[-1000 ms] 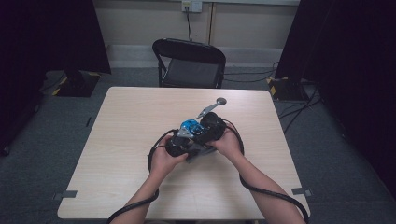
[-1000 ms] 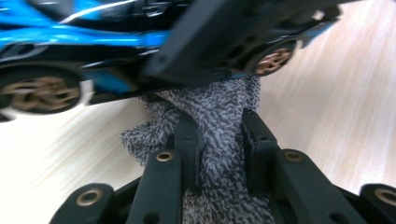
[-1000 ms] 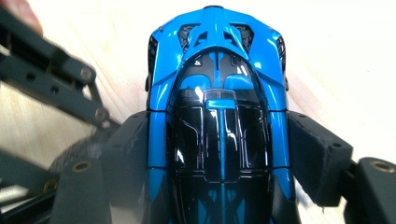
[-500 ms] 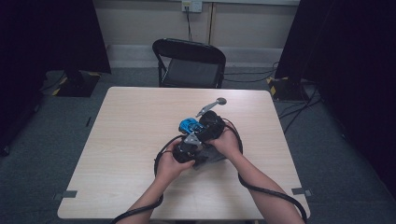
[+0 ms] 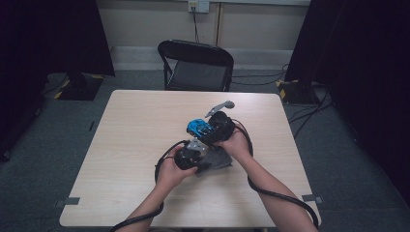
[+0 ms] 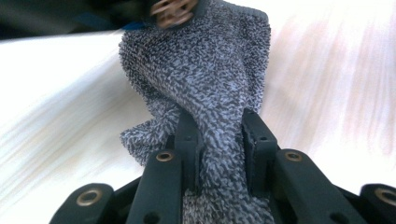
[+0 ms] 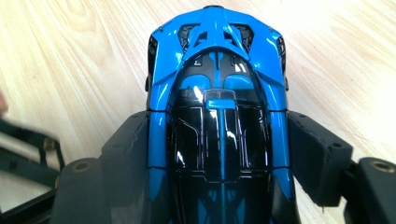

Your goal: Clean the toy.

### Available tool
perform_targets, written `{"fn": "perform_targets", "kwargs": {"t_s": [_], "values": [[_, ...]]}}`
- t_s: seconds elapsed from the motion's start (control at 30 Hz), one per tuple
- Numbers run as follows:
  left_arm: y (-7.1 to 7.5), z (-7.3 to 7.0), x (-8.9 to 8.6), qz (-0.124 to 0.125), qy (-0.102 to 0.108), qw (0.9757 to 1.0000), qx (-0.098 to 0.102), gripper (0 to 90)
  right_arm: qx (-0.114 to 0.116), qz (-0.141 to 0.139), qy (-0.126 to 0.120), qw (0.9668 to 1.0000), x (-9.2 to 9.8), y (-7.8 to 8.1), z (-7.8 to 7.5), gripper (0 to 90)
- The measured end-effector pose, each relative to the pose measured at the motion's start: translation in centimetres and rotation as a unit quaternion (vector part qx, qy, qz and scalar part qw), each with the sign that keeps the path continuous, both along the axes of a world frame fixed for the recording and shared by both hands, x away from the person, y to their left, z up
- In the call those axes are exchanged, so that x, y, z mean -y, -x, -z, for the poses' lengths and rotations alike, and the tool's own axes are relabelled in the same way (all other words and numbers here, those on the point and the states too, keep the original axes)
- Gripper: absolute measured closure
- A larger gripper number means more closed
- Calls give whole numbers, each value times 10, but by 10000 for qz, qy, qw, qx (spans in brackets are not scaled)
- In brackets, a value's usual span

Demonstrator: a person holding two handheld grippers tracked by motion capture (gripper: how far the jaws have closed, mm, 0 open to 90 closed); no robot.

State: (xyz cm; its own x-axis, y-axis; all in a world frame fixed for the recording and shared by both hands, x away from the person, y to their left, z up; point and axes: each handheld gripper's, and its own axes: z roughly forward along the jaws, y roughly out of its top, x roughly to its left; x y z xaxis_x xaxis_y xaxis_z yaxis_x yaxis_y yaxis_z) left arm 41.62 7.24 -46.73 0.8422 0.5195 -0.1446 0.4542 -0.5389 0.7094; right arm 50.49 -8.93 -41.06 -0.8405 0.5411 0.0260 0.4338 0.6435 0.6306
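Note:
A blue and black toy car [image 7: 217, 70] sits lengthwise between the jaws of my right gripper [image 7: 219, 135], whose pads press on both its sides, just above the wooden table [image 5: 121, 159]. In the high view the car [image 5: 197, 127] is near the table's middle, with the right gripper [image 5: 207, 129] behind it. My left gripper [image 6: 219, 123] is shut on a bunched fold of grey speckled cloth [image 6: 205, 60]. In the high view the left gripper [image 5: 202, 163] lies just in front of the car, and the cloth [image 5: 220, 159] spreads to its right.
A grey handle-like piece [image 5: 220, 106] lies on the table just beyond the right hand. A black folding chair [image 5: 196, 65] stands at the far edge. Black cables loop from both grippers over the table's front.
The left gripper has shifted a little to the right, closer under the car, and the grey cloth now shows beside it. The right gripper and the car have stayed nearly in place.

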Motion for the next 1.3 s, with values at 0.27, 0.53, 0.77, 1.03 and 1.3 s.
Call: {"fn": "perform_targets", "kwargs": {"t_s": [0.27, 0.53, 0.77, 1.03, 1.3], "values": [[-18, -2, -52, -700, -233, 9972, 132, 719, 4, -24, 33, 10000, 5, 2, -1, 286], [-30, -13, -82, -1134, -236, 9929, 270, 720, 13, -108, 25, 9999, 8, 7, -1, 287], [-40, -19, -93, -1426, -143, 9889, 380, 719, 11, -160, 43, 9999, 10, 11, 3, 287], [-45, -20, -89, -1503, -86, 9879, 379, 719, 4, -192, 84, 9998, 11, 15, 5, 286], [-44, -20, -80, -1417, -42, 9892, 371, 719, 23, -162, 122, 9998, 12, 15, 9, 286]]}}
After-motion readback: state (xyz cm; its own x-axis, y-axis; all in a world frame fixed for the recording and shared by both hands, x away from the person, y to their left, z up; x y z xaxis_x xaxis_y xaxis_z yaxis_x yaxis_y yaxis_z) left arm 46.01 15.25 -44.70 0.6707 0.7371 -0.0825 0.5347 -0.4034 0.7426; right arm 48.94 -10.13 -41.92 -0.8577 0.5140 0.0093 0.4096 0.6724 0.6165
